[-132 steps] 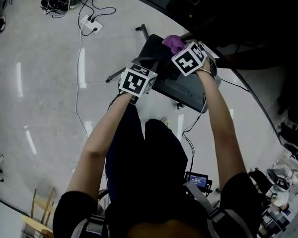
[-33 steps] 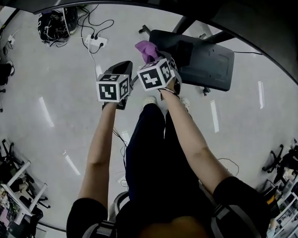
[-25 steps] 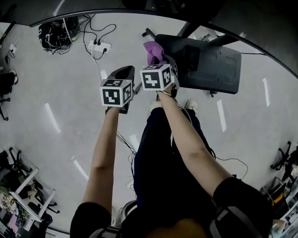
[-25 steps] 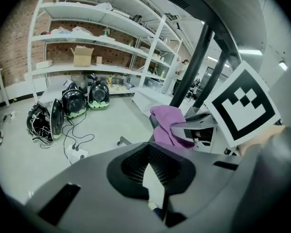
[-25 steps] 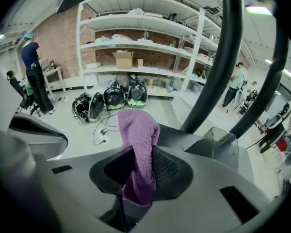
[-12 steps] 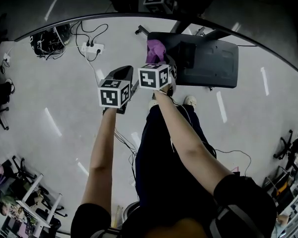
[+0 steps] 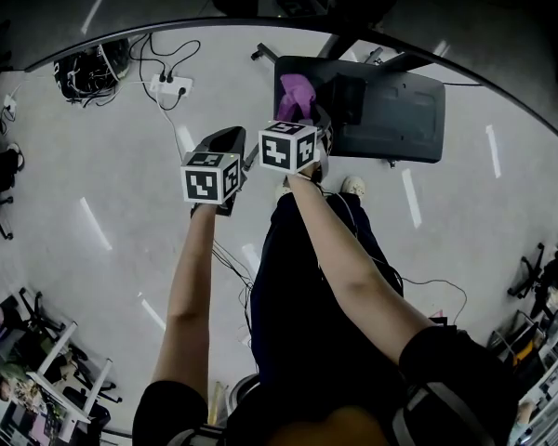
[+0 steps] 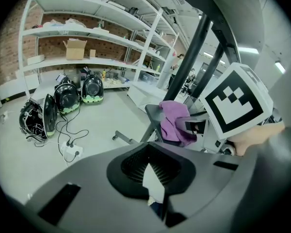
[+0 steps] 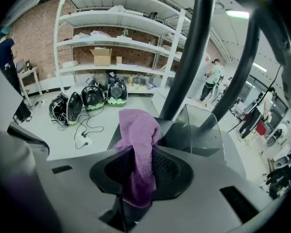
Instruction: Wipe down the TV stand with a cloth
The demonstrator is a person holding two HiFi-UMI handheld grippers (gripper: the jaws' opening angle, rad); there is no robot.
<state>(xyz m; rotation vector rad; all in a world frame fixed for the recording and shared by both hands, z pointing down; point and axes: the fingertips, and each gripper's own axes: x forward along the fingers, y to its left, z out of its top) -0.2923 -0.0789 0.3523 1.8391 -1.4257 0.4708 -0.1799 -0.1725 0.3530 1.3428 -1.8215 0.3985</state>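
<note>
right gripper [image 9: 137,171] pinches the purple cloth [image 9: 139,130] at the tv stand [image 7: 391,110] base, left gripper [image 8: 153,181] pressed together empty; most wiping seems left.

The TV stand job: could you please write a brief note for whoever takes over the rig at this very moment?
The right hand-held gripper is shut on the purple cloth, held at the left end of the TV stand's dark base plate; contact with the plate is unclear.
The left hand-held gripper is shut and empty, beside the right one.
Done: the cloth is in hand; how much is wiped cannot be told.
Left: wipe the base plate and the posts.
</note>
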